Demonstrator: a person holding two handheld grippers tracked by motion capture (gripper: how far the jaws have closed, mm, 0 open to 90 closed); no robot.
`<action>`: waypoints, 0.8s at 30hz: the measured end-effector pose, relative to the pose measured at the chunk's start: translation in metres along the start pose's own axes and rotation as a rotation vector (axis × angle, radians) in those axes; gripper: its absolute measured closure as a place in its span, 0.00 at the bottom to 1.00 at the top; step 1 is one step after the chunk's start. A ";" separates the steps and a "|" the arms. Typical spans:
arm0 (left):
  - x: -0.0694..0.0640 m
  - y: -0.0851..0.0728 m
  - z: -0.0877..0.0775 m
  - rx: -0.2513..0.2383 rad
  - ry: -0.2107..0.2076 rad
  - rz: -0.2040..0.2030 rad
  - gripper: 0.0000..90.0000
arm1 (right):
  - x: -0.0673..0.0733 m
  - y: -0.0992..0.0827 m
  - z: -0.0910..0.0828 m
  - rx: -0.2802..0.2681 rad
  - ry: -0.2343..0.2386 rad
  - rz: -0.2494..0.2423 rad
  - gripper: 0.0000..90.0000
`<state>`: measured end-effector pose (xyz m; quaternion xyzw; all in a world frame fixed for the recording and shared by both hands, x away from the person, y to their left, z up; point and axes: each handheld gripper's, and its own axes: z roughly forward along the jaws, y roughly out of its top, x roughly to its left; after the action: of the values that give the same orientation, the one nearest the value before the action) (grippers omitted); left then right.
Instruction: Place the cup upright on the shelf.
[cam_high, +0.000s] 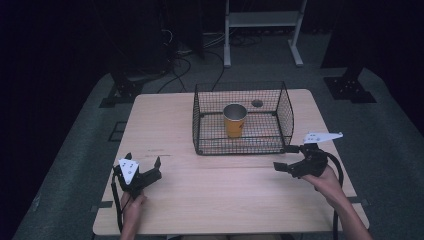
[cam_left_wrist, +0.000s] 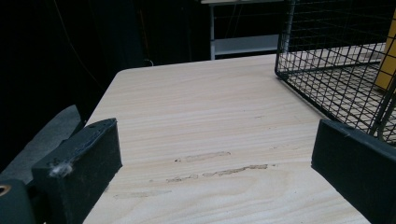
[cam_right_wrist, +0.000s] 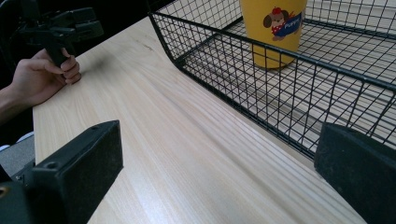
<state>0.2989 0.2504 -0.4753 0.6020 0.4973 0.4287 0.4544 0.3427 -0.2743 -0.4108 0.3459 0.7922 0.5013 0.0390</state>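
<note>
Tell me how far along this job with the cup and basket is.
Looks done: the cup stands upright inside the basket. In hand: nothing; the left tool and right tool are both open and empty, held over the table in front of the basket. I can see nothing else waiting to be moved.

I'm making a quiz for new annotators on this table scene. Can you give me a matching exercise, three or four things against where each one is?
Things:
1. yellow cup
2. wire basket
3. left gripper
4. right gripper

Places:
A. near the table's front left, jaws open
B. upright inside the basket
C. on the far middle of the table
D. by the basket's front right corner, jaws open

Pairs: 1-B, 2-C, 3-A, 4-D
</note>
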 end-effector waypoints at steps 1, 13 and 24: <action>0.000 0.000 0.000 0.000 0.000 0.000 0.01 | 0.000 -0.001 0.000 0.001 -0.001 -0.002 0.01; 0.000 0.000 0.000 0.000 0.000 0.001 0.01 | 0.001 -0.017 -0.008 -0.019 -0.021 0.005 0.01; 0.000 0.000 0.000 -0.001 -0.001 0.002 0.01 | 0.000 -0.036 -0.011 -0.042 -0.037 0.029 0.01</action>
<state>0.2987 0.2501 -0.4754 0.6026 0.4963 0.4291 0.4543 0.3200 -0.2918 -0.4350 0.3656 0.7756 0.5118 0.0535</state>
